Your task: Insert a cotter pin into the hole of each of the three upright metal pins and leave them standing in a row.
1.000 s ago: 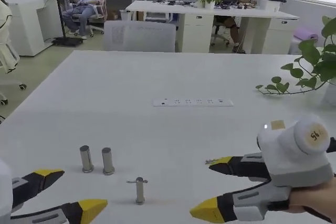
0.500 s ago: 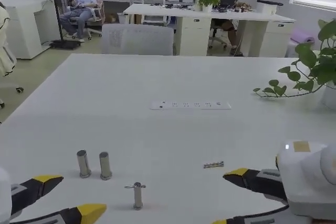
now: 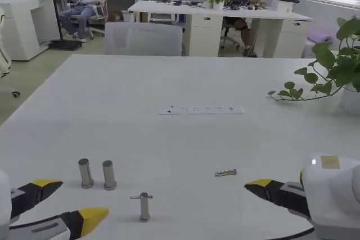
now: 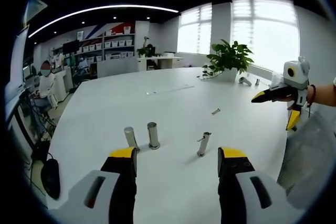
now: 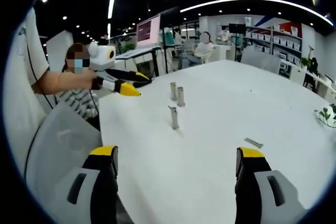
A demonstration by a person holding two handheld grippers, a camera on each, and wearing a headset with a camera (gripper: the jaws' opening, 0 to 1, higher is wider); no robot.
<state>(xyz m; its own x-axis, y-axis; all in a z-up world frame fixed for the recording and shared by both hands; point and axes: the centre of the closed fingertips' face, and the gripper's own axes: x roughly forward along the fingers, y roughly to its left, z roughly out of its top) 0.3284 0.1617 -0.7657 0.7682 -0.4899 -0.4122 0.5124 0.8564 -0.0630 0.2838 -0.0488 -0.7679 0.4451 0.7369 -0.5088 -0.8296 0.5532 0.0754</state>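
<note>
white table [image 3: 185, 139], holding three upright metal pins.
first bare pin [image 3: 85, 173] and second bare pin [image 3: 108, 175]: side by side, close, at the left.
third pin [image 3: 144, 206]: apart to their right, fitted cotter pin [image 3: 136, 197] through its head.
loose cotter pin [image 3: 225, 173]: flat on the table, ahead of right gripper [image 5: 177, 153], toward its right-hand jaw.
left gripper [image 4: 177, 153]: behind all three pins, third pin nearest.
both grippers: jaws spread wide, holding nothing.
</note>
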